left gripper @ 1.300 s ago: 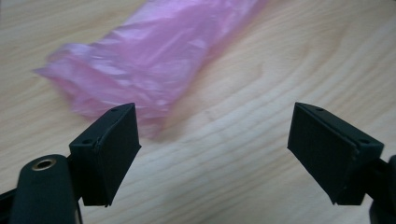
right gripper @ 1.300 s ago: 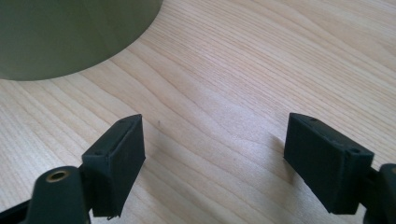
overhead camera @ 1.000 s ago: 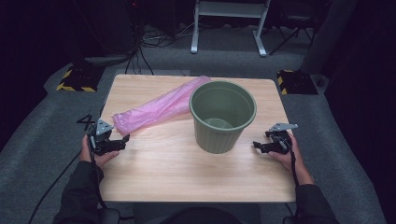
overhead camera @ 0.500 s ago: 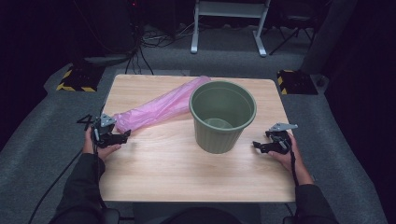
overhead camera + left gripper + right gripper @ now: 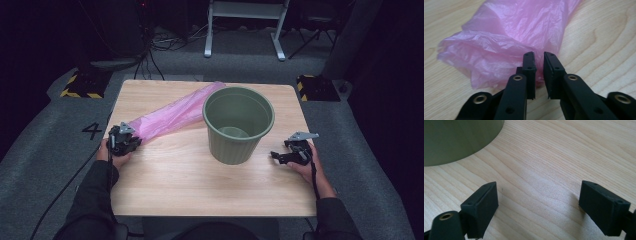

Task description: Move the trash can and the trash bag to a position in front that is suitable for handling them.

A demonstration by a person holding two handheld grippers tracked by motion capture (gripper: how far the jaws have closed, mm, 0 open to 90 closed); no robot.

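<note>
Since the earlier frame, my left hand-held gripper [image 5: 539, 56] slid fwd to the pink bag [image 5: 506, 42] w/ jaws just closing, narrow, film between them. Right hand-held gripper [image 5: 539, 202] wide open on counter [image 5: 175, 175] by green bin [image 5: 238, 125].

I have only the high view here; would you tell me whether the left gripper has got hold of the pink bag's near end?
Observer: In the left gripper view, the left gripper has just been closing its jaws to a narrow slit. The pink bag has its crumpled edge in that slit. I cannot tell whether the pads pinch it.
Operator: Thank you. How does that end of the bag lie?
Observer: It is bunched in loose folds that rest on the table.
Operator: And the right gripper?
Observer: In the right gripper view, the right gripper has its jaws wide apart over bare wood with nothing between them. The green bin is at the upper left.
</note>
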